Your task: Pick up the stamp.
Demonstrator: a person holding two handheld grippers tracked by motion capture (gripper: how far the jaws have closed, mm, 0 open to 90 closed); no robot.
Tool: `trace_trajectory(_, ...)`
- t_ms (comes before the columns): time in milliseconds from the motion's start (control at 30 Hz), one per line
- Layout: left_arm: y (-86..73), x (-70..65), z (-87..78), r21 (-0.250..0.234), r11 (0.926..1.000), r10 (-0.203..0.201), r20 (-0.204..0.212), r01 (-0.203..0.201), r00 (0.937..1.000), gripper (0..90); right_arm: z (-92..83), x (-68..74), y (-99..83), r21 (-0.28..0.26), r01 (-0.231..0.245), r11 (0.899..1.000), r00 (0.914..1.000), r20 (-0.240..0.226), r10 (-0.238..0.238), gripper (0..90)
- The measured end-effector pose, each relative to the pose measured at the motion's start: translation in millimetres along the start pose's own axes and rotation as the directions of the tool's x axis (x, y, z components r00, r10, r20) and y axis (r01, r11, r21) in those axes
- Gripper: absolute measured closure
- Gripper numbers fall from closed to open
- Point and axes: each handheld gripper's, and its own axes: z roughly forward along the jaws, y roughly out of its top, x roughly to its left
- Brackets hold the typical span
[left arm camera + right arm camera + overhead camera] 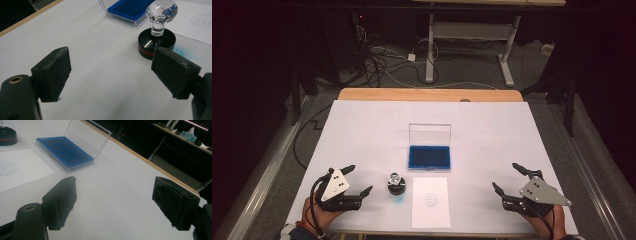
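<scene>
Both jaws spread and empty, the left gripper (360, 179) sits just left of the crystal-knobbed stamp (396, 186) beside the paper sheet (430, 201), while the right gripper (508, 178) waits well apart; an off-centre pinch on the slick knob could topple it.

No words, brands or numbers can be read anywhere. The one sign is a faint round mark (430, 199) printed on the paper sheet (430, 212): a circle with a cross-like figure inside, too pale and small to tell whether it carries any lettering.
</scene>
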Motion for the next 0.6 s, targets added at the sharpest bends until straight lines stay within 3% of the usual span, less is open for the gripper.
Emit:
trace_trajectory(400,2.2,-1.1,-1.8,0.014,0.9999,0.002,0.049,-0.003,0.9988,15.4,1.7,3.1,1.9,0.021,0.023,1.000,0.9997,-0.002,-0.023,19.9)
trace_trajectory(533,8.8,-2.5,-3.1,0.067,0.9974,0.024,0.050,-0.028,0.9985,15.5,2.4,4.9,2.9,0.028,0.032,0.999,0.9995,-0.008,-0.032,21.3)
trace_trajectory(600,13.0,-1.9,-2.7,0.102,0.9943,0.025,0.071,-0.032,0.9971,15.5,3.8,4.5,2.3,0.040,0.028,0.999,0.9996,-0.010,-0.027,21.3)
